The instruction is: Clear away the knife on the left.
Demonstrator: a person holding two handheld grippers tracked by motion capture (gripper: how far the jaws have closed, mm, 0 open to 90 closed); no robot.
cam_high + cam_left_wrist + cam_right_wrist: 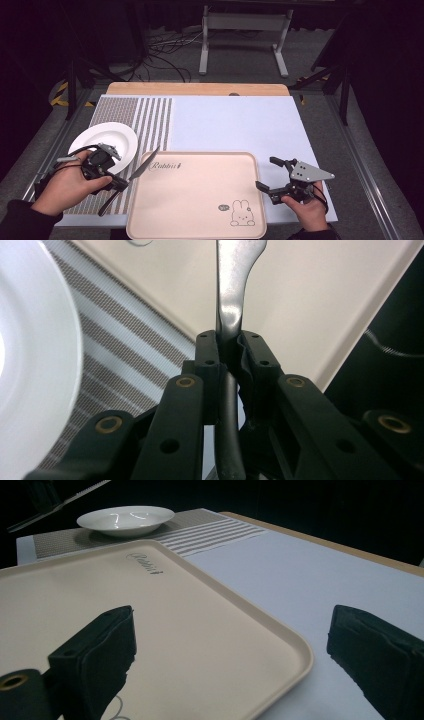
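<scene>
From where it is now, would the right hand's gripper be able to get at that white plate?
Probably not without a long stretch. The right gripper is open and free, but the plate lies across the tray, and the left gripper, shut on a knife, sits beside it.

In the left gripper view the knife (232, 290) runs off the top edge, so its tip is cut off, and the plate (35, 365) is cut by the left edge. In the high view the tray's (150, 220) near edge meets the bottom edge. The small mark beside its rabbit drawing (241, 214) is too small to read.
</scene>
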